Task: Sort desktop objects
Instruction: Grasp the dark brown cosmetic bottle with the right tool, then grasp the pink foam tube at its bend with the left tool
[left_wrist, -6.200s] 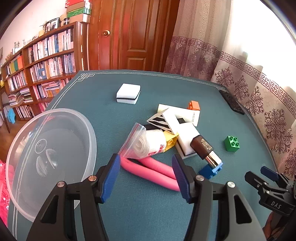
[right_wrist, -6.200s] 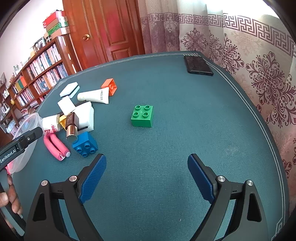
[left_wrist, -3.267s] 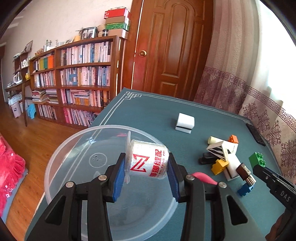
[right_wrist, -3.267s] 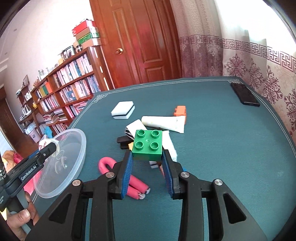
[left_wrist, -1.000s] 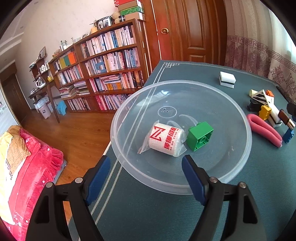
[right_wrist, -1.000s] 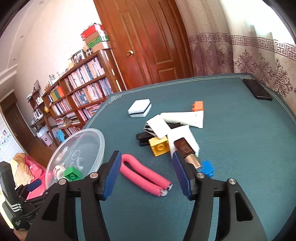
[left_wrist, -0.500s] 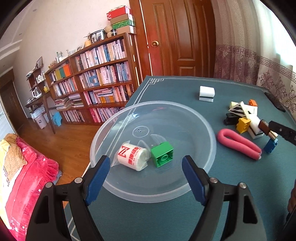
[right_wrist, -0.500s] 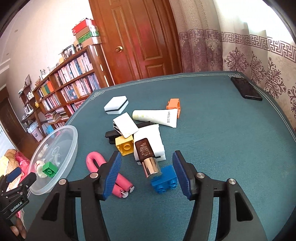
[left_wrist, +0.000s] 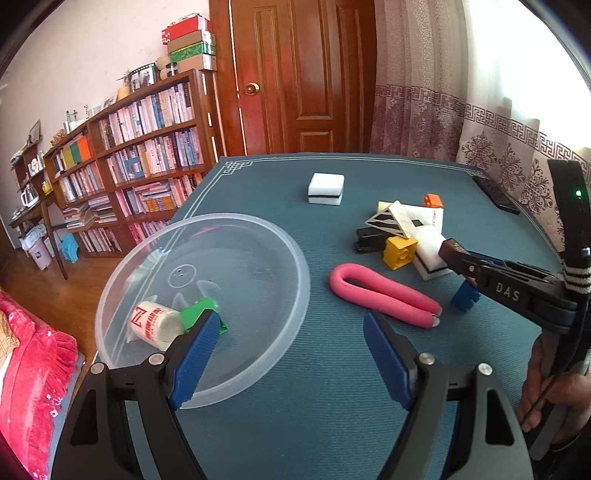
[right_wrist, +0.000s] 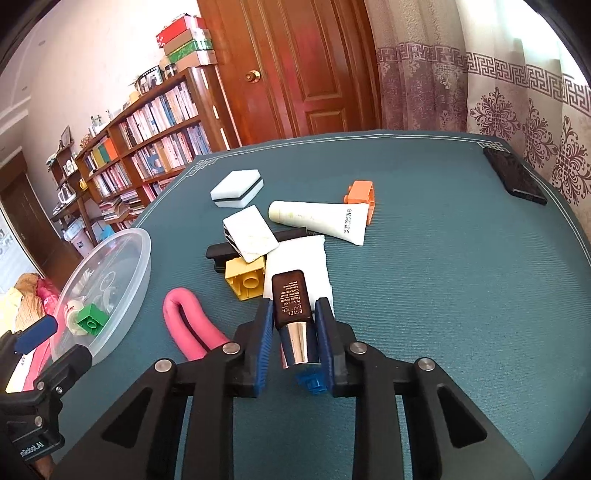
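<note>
My right gripper (right_wrist: 293, 315) is shut on a brown cosmetic bottle (right_wrist: 290, 302) with a silver cap, which lies over a white sponge (right_wrist: 301, 258). A blue brick (right_wrist: 308, 382) sits just under the bottle's cap. In the left wrist view the right gripper (left_wrist: 458, 258) reaches in from the right among the pile. My left gripper (left_wrist: 291, 332) is open, above the mat beside the clear plastic bowl (left_wrist: 295, 258). The bowl holds a white roll (left_wrist: 153, 325) and a green brick (left_wrist: 199, 314). A pink foam loop (left_wrist: 380, 295) lies between the bowl and the pile.
The pile also has a yellow brick (right_wrist: 245, 280), a white card (right_wrist: 249, 232), a black clip (right_wrist: 218, 253), a white tube (right_wrist: 317, 218) and an orange brick (right_wrist: 360, 195). A white-and-black sponge (right_wrist: 236, 188) lies farther back. A black phone (right_wrist: 513, 175) lies near the curtain.
My right gripper has moved down over the pile and shut on the brown bottle. The left gripper has swung right, away from above the bowl, and stays open.
</note>
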